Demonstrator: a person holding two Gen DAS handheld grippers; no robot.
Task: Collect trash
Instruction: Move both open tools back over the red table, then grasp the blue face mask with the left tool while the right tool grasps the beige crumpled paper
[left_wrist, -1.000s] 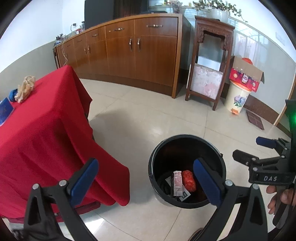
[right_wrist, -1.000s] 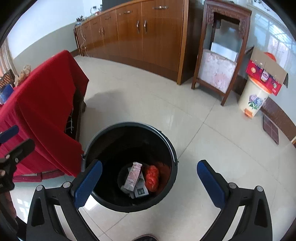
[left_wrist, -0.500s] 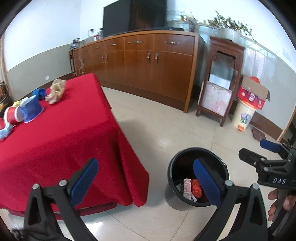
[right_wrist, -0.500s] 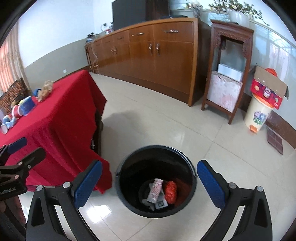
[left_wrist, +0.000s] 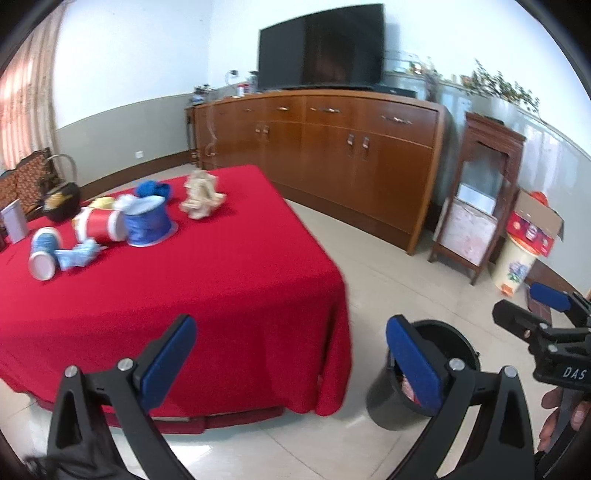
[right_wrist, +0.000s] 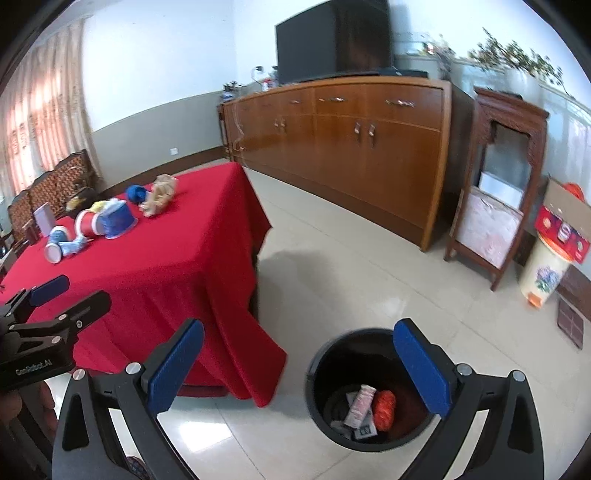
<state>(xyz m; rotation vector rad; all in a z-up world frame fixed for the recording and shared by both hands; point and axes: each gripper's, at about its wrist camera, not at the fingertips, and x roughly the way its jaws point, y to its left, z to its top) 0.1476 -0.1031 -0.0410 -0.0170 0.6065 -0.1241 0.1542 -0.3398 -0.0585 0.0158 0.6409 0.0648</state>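
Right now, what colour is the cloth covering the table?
Plain red. The tablecloth shows best in the left wrist view, draping down past the table's edge.

"das" on right hand-held gripper (left_wrist: 546, 317); "genrobot.ai" on left hand-held gripper (right_wrist: 55, 302)

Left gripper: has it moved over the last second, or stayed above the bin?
Yes. The left gripper has lifted and swung away from the black bin, which now sits low beside its right finger, toward the red-clothed table.

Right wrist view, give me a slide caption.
Open right gripper above black bin holding trash, beside red-draped table.
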